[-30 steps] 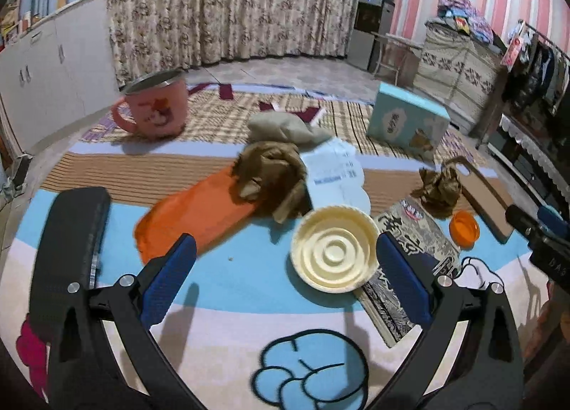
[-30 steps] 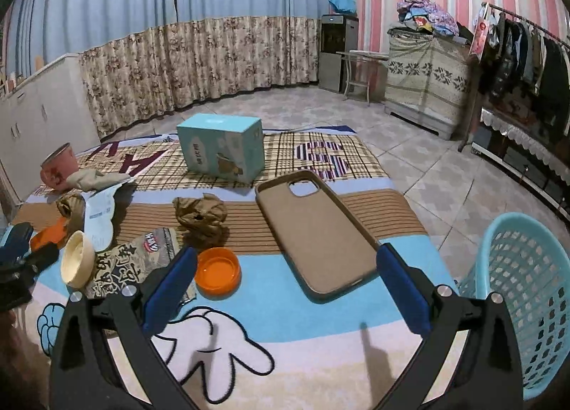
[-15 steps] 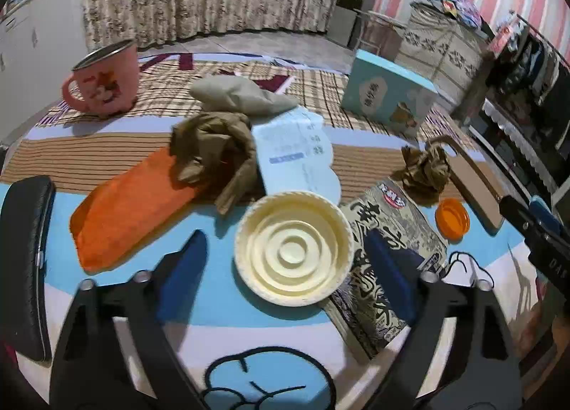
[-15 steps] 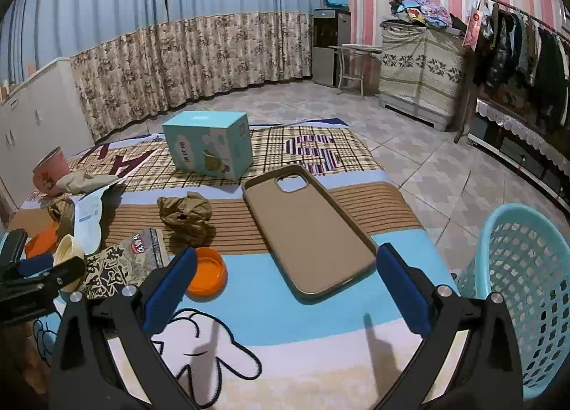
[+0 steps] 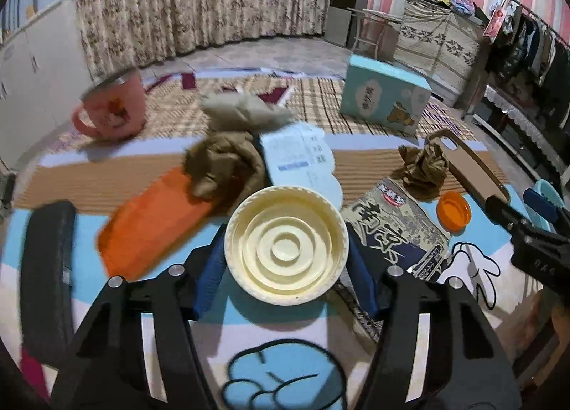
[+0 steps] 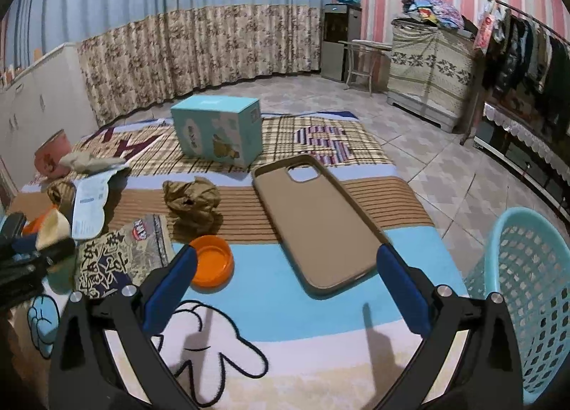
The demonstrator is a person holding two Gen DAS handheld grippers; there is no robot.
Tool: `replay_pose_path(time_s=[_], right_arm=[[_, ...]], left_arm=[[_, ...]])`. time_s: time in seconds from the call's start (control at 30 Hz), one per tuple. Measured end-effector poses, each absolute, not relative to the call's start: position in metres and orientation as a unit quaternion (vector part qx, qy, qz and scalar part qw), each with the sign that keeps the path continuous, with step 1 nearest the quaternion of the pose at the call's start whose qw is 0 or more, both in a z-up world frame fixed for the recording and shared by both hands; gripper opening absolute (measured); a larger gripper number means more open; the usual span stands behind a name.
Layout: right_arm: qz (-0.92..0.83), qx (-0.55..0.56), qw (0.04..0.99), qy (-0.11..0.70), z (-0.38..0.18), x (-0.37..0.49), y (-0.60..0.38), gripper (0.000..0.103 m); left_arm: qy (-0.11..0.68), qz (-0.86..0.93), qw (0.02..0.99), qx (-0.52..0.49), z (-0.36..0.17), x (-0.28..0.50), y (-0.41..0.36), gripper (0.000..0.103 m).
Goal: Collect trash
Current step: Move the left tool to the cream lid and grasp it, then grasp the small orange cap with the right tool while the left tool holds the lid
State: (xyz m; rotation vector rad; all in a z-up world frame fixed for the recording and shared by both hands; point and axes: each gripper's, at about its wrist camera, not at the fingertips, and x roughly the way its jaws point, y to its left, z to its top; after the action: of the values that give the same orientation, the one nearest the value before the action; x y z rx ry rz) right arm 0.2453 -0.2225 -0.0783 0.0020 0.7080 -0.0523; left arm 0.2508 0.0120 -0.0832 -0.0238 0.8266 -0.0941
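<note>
My left gripper (image 5: 286,260) is shut on a cream round plastic lid (image 5: 286,244), its blue pads pressing the rim on both sides; the lid also shows in the right wrist view (image 6: 53,226). Behind it lie a crumpled brown paper (image 5: 224,164), a white receipt (image 5: 302,160), a printed snack wrapper (image 5: 395,228), a smaller brown paper ball (image 5: 424,166) and an orange cap (image 5: 453,211). My right gripper (image 6: 285,274) is open and empty above the mat, near the orange cap (image 6: 212,262) and a tan phone case (image 6: 317,221). A light blue mesh basket (image 6: 534,267) stands at the right.
A pink mug (image 5: 114,107), a teal box (image 6: 217,135), an orange flat case (image 5: 156,217) and a black phone (image 5: 48,267) lie on the cartoon mat (image 6: 270,289). Tiled floor, curtains and furniture lie beyond.
My left gripper moved forward to the cream lid and closed on its rim. My right gripper stayed open and shifted only slightly.
</note>
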Motion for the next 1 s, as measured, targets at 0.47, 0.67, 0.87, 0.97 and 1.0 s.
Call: replay_pose_path(time_s=[0.47, 0.67, 0.87, 0.97, 1.0], right_arm=[[0.015, -0.038, 0.917, 0.396, -0.094, 0.262, -0.192, 0.088], [0.031, -0.038, 0.913, 0.406, -0.096, 0.265, -0.19, 0.063], [0.053, -0.028, 0.908, 0.415, -0.099, 0.267, -0.19, 0.041], [0.055, -0.012, 0.91, 0.411, -0.097, 0.266, -0.195, 0.04], [0.056, -0.006, 0.911, 0.408, -0.097, 0.265, -0.197, 0.04]], left_arm=[[0.379, 0.021, 0.925, -0.02, -0.067, 0.25, 0.058, 0.061], [0.37, 0.026, 0.928, -0.025, -0.065, 0.249, 0.061, 0.061], [0.366, 0.026, 0.93, -0.03, -0.062, 0.248, 0.062, 0.061], [0.364, 0.027, 0.93, -0.033, -0.062, 0.248, 0.064, 0.061], [0.364, 0.027, 0.93, -0.034, -0.061, 0.248, 0.064, 0.061]])
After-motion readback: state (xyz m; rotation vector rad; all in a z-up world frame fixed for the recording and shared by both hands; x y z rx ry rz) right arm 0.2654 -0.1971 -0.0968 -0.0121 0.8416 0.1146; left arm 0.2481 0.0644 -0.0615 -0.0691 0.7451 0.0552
